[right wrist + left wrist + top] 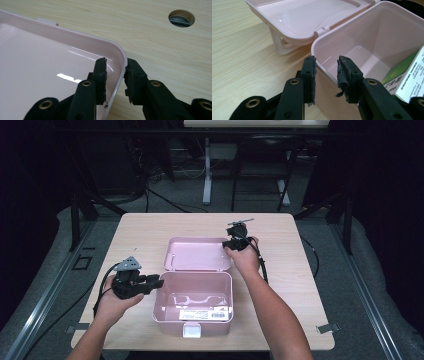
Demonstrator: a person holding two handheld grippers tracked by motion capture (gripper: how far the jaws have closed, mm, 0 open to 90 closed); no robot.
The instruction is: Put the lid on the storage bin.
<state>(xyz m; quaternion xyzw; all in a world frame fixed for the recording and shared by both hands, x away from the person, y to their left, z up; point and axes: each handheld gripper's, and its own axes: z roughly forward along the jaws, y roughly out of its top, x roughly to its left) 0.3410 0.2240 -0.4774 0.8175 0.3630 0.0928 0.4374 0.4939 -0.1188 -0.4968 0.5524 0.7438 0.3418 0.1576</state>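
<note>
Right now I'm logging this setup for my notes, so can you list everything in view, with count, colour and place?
box: one, pink, open, near the table's front edge
lid: one, pink, swung back flat behind the box
carton: one, green and white, inside the box
table: one, light wood, with a round cable hole
desk legs: white, on the floor beyond the table
left gripper: one, black, jaws astride the box's wall, a gap showing on both sides
right gripper: one, black, jaws astride the lid's rim, not clamped
hands: two, one holding each gripper
</note>
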